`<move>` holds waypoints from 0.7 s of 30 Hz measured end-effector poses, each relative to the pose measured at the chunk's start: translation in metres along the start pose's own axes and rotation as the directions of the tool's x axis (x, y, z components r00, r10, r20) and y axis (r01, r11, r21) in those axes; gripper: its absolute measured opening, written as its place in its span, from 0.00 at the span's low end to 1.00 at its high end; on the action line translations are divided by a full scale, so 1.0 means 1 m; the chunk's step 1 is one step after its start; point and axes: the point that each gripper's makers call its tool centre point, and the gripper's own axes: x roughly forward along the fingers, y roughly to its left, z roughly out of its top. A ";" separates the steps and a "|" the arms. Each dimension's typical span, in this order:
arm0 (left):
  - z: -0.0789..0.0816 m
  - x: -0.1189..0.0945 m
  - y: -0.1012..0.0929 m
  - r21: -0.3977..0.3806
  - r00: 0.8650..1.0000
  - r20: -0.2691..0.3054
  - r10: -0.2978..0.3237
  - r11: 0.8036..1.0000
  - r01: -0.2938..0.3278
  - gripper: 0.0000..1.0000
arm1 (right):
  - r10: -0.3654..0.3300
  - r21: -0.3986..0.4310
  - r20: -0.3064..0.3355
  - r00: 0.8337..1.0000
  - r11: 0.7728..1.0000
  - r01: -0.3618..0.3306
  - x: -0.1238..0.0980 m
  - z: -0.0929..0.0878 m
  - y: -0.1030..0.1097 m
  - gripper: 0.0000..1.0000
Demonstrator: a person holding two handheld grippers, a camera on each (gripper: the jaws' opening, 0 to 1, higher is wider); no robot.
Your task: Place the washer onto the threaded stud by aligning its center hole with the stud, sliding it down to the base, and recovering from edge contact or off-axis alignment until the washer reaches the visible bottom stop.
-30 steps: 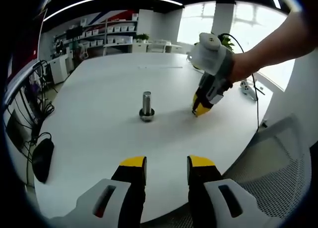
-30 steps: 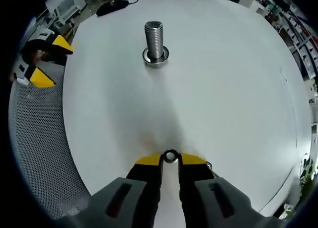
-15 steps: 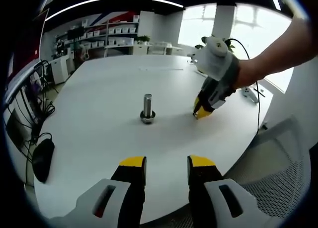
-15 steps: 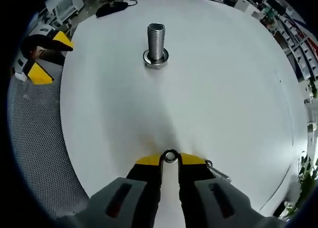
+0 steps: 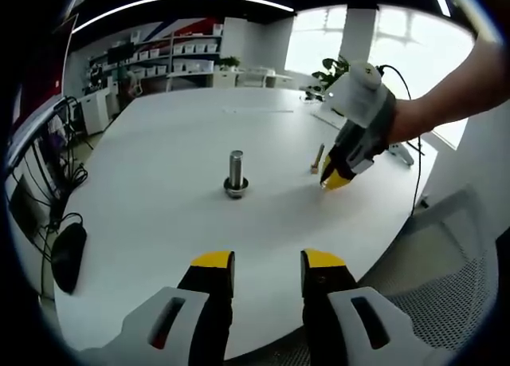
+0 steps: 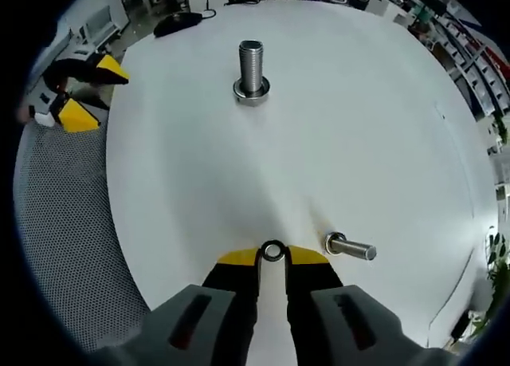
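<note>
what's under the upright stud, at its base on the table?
The threaded stud stands upright on a wider metal flange or head resting on the white table. Whether a washer already sits there cannot be told. The right gripper grips the washer, well short of the stud.

Honestly nothing here is readable. No words, numbers or logos that I can make out in either view. The stud (image 6: 251, 69) has no stamping I can see, same for the loose bolt (image 6: 349, 247) lying on the tabletop (image 6: 358, 143), and the little washer (image 6: 272, 251) is way too small to show any marking. The bins on the back shelves (image 5: 187, 51) in the left gripper view might have labels, but they're just blurry white smudges at this size. There's a red and blue graphic on the wall (image 5: 179, 25) above them, with no lettering I can pick out.
</note>
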 end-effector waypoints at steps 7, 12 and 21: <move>-0.001 0.000 -0.002 0.000 1.000 -0.006 -0.006 1.000 0.006 0.33 | -0.012 0.032 0.008 1.000 0.999 0.011 -0.013 -0.015 -0.012 0.14; -0.002 0.001 -0.003 0.002 1.000 -0.010 -0.009 1.000 0.009 0.33 | -0.020 0.050 0.024 1.000 0.999 0.019 -0.023 -0.021 -0.019 0.14; -0.002 0.001 -0.004 0.002 1.000 -0.011 -0.014 1.000 0.014 0.34 | -0.033 0.056 0.035 0.999 0.998 0.031 -0.037 -0.025 -0.030 0.14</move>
